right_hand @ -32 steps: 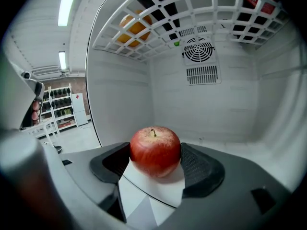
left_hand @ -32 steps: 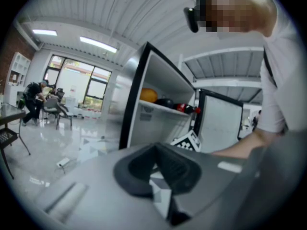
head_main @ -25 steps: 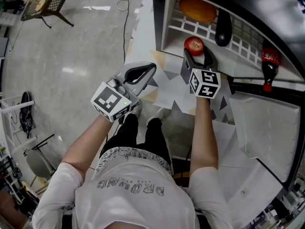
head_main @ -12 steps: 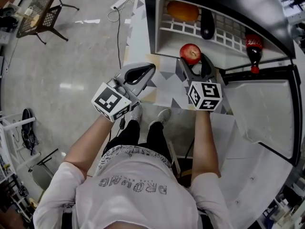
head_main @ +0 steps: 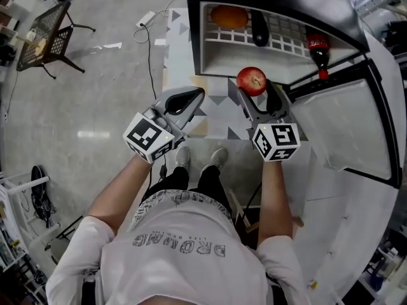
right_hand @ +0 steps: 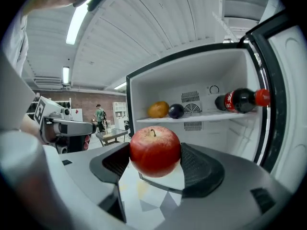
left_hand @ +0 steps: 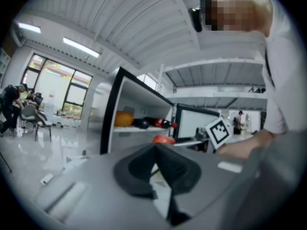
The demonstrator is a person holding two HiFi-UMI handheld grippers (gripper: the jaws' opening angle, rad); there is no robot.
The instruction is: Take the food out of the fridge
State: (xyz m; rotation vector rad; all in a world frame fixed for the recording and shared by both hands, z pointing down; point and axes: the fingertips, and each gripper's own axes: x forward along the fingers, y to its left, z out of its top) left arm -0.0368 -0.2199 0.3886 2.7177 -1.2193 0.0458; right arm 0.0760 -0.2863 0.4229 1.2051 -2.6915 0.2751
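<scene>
My left gripper (head_main: 186, 99) hangs at about 11 o'clock from me. Its jaws are pressed together with nothing between them, plain to see in its own view (left_hand: 156, 152), and it has hardly shifted over the last second.

My right gripper (head_main: 255, 89) is out at 1 o'clock, clamped on the apple (head_main: 252, 81), one pad on each side of the fruit (right_hand: 155, 151). That is what has changed. A second ago the apple sat at the front edge of the shelf; now I have drawn it back, and it hangs just in front of the fridge (head_main: 198, 43), outside the opening, over the floor.

So I judge one piece of food is as good as out and only wants setting down somewhere.

On the shelf at 12 o'clock there remain an orange (head_main: 229, 16), a dark round fruit (head_main: 259, 29) to its right, and a cola bottle (head_main: 317, 47) lying furthest right. The door (head_main: 346, 132) stands wide open at 2 o'clock, so the way back in looks unobstructed.
</scene>
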